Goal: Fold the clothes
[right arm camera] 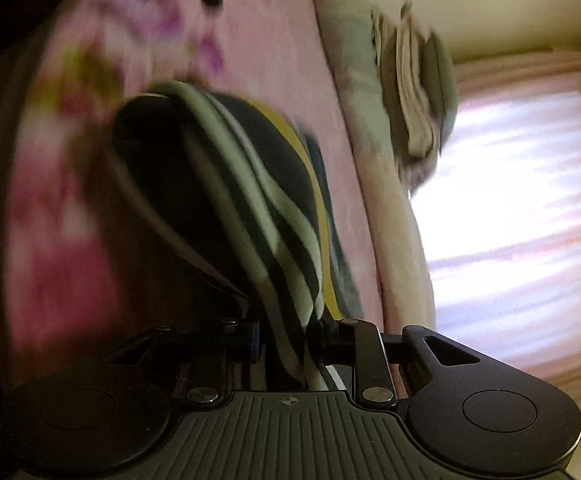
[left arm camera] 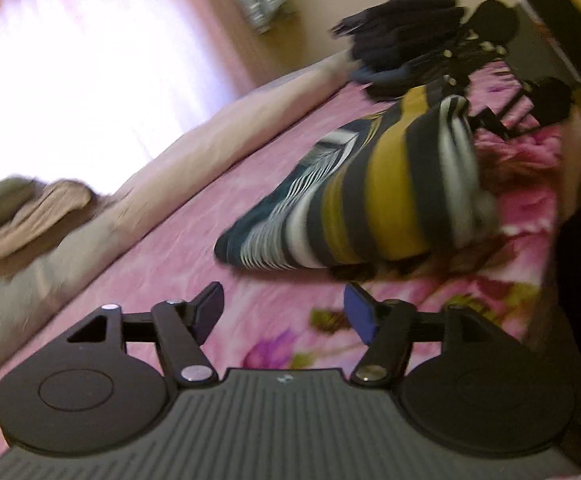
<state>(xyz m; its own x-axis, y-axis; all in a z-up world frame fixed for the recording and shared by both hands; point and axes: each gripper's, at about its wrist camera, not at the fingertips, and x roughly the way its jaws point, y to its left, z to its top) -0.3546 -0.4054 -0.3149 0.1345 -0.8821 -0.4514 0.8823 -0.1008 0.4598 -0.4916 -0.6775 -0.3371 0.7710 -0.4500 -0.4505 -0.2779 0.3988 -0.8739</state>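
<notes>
A striped garment (left arm camera: pixel 370 184) in yellow, dark teal and white bands is lying bunched on the pink floral bed (left arm camera: pixel 194 248). The right gripper (right arm camera: pixel 290 340) is pinching its edge; the left gripper (left arm camera: pixel 282 312) is hovering with jaws spread, empty.

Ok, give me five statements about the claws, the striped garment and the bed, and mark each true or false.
1. The left claw is open with nothing between its fingers. True.
2. The right claw is open and empty. False: it is shut on the striped garment, whose cloth runs between its fingers.
3. The striped garment lies on a plain white sheet. False: it lies on a pink floral bedspread.
4. A pile of dark clothes sits on the bed beyond the striped garment. True.
5. The window is dark. False: bright light comes through its pink curtain.
</notes>
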